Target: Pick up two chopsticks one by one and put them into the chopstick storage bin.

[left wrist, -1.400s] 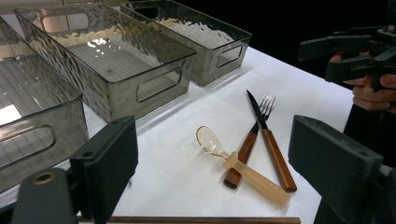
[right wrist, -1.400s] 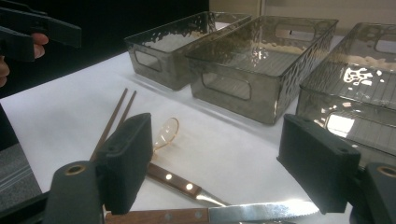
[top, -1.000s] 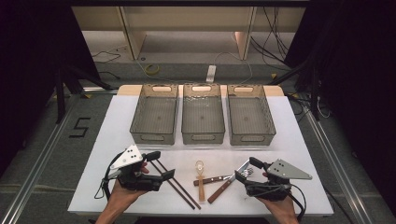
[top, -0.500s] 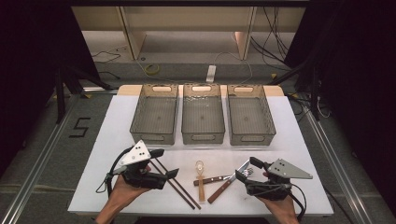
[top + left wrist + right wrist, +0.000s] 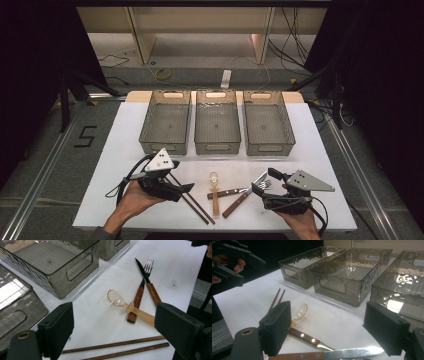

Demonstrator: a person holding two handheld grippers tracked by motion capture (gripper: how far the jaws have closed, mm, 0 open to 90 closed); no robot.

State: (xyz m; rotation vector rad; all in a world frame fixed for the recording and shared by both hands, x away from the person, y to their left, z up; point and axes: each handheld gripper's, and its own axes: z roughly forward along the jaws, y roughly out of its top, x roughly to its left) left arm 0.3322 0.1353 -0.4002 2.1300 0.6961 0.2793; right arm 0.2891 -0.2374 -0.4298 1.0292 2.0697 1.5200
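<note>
L hand-held gripper (image 5: 186, 188): jaws apart, nothing btwn, tips over chopsticks (image 5: 192, 200) at bench (image 5: 120, 150) front. R hand-held gripper (image 5: 261, 189): jaws apart, just been opening, nothing gripped; knife (image 5: 243, 196) and fork (image 5: 235, 191) lie crossed just below it. Spoon (image 5: 215, 192) btwn chopsticks and knife.

Left black two-jaw gripper (image 5: 187, 187) shifts toward 3 o'clock and slightly up, jaws now over pair of thin dark wooden chopsticks (image 5: 192, 200). Right black two-jaw gripper (image 5: 261, 186) jaws just opening wider, nothing between them.
</note>
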